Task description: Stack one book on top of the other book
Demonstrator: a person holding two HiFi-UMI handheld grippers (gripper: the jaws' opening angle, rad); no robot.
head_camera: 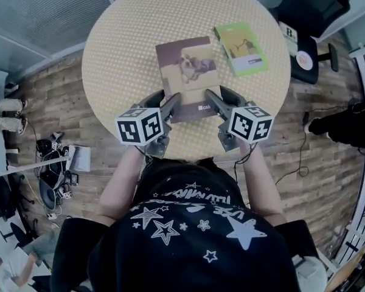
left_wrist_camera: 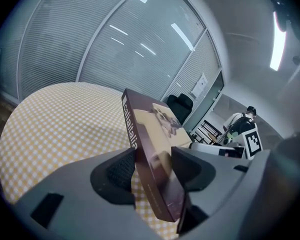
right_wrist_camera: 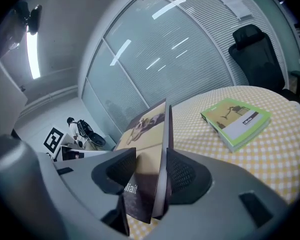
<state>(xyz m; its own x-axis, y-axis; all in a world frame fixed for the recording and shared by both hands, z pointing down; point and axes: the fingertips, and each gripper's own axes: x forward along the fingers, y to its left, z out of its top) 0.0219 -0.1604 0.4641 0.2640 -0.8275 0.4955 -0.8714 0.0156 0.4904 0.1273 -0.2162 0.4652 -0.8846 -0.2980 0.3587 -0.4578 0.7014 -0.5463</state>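
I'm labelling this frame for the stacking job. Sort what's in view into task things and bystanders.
Job in hand:
- brown book, clamped at its near edge by the left gripper and the right gripper
- green book, lying flat beside it

Lying about:
- black chair
- cables and gear on the floor

Inspection from above: I am looking steeply down on the round checked table (head_camera: 115, 41). The brown book (head_camera: 188, 66) is sitting over the table's middle, reaching toward 6 o'clock. My left gripper (head_camera: 166, 100) is clasping its edge at 7 o'clock, and my right gripper (head_camera: 221, 96) is clasping it at 5 o'clock. The green book (head_camera: 241, 47) is resting at 2 o'clock of the brown one, just beside it and apart. A black chair (head_camera: 314, 73) is standing off the table at 3 o'clock.
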